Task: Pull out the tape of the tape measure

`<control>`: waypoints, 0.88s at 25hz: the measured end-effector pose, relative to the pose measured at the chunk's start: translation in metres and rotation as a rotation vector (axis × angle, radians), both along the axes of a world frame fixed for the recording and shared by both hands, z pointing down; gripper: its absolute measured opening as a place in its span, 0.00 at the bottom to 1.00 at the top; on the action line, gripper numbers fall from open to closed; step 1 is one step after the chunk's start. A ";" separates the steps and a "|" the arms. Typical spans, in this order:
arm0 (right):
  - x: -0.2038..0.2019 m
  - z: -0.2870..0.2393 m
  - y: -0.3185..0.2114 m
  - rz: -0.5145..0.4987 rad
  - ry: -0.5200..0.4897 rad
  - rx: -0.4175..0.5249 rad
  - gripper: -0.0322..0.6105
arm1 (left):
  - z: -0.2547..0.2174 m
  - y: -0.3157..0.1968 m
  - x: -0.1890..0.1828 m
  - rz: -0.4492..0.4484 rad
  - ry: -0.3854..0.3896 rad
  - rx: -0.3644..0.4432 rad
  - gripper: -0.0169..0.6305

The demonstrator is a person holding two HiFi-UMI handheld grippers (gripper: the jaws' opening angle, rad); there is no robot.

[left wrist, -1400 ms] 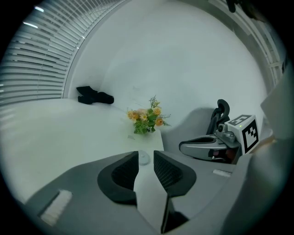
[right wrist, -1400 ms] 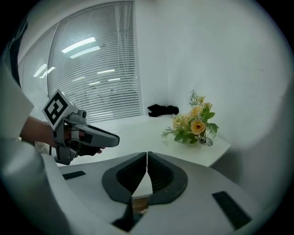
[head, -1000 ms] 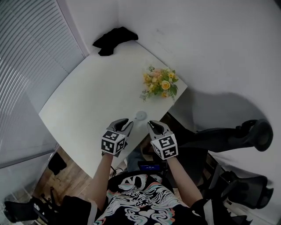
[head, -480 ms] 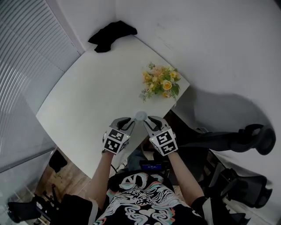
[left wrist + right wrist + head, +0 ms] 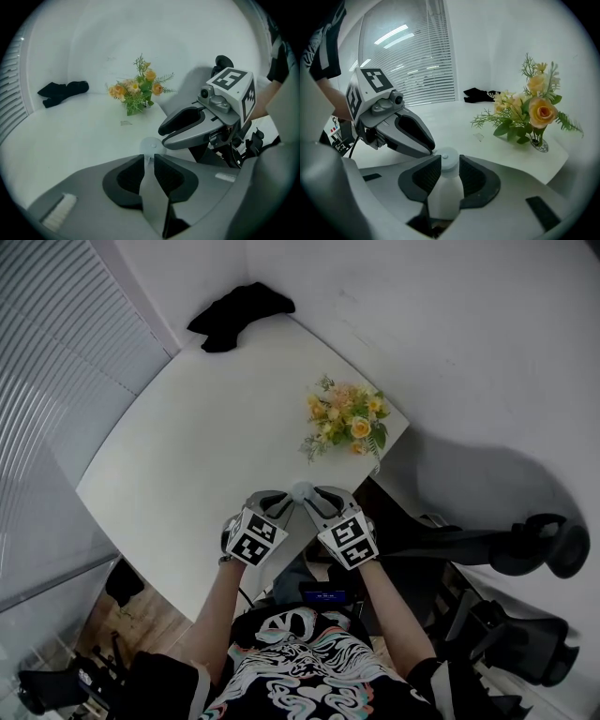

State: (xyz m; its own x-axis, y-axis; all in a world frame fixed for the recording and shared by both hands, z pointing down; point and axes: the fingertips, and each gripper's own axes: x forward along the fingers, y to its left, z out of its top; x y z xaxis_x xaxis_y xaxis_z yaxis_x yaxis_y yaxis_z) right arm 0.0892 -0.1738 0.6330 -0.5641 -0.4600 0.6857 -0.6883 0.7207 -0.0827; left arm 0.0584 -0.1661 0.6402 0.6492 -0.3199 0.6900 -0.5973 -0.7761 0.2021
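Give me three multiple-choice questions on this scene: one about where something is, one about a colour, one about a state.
1. Where is the black cloth?
A. At the far corner of the table
B. On a shelf
C. In a drawer

2. What colour is the tape measure?
A. Yellow
B. White
C. Red

3. How do the right gripper's jaws stand?
A. Pressed together, empty
B. Clamped on a pen
C. Apart, with the tape measure between them

Answers:
1 A, the head view shows it at the corner by the walls.
2 B, its round case looks white in every view.
3 C, the jaws have just been opening and flank the case.
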 end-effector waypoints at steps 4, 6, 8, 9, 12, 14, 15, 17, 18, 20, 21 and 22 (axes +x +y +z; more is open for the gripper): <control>0.001 0.003 0.000 -0.055 0.056 0.004 0.25 | 0.005 0.004 0.003 0.066 -0.048 -0.003 0.13; 0.000 0.003 0.000 -0.083 0.072 0.004 0.26 | 0.007 0.005 0.005 0.090 -0.064 0.001 0.12; -0.002 0.003 -0.001 -0.110 0.077 0.005 0.27 | 0.007 0.005 0.006 0.100 -0.064 -0.001 0.12; -0.003 0.003 0.000 -0.130 0.083 0.012 0.28 | 0.007 0.004 0.007 0.102 -0.062 -0.003 0.12; -0.006 0.003 0.001 -0.203 0.117 0.042 0.27 | 0.007 0.001 0.007 0.099 -0.062 -0.011 0.10; -0.007 0.003 0.001 -0.229 0.122 0.046 0.29 | 0.008 0.000 0.006 0.092 -0.070 -0.013 0.05; -0.007 0.003 0.001 -0.236 0.120 0.044 0.29 | 0.009 -0.001 0.005 0.091 -0.072 -0.014 0.04; -0.006 0.003 0.000 -0.249 0.117 0.043 0.31 | 0.009 -0.001 0.005 0.095 -0.072 -0.019 0.04; -0.006 0.003 0.000 -0.260 0.116 0.042 0.33 | 0.009 -0.001 0.005 0.099 -0.071 -0.020 0.04; -0.010 0.004 0.001 -0.294 0.110 0.036 0.37 | 0.009 -0.001 0.005 0.102 -0.071 -0.023 0.04; -0.012 0.004 0.002 -0.314 0.106 0.032 0.39 | 0.009 -0.001 0.005 0.102 -0.071 -0.025 0.04; -0.014 0.004 0.002 -0.331 0.104 0.029 0.42 | 0.009 -0.001 0.005 0.102 -0.072 -0.027 0.03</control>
State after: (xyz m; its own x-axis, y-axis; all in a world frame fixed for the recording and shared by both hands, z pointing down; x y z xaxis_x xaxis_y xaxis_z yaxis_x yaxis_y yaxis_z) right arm 0.0749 -0.1717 0.6369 -0.6140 -0.2839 0.7365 -0.4203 0.9074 -0.0006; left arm 0.0634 -0.1669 0.6492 0.6263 -0.2356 0.7431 -0.5290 -0.8286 0.1831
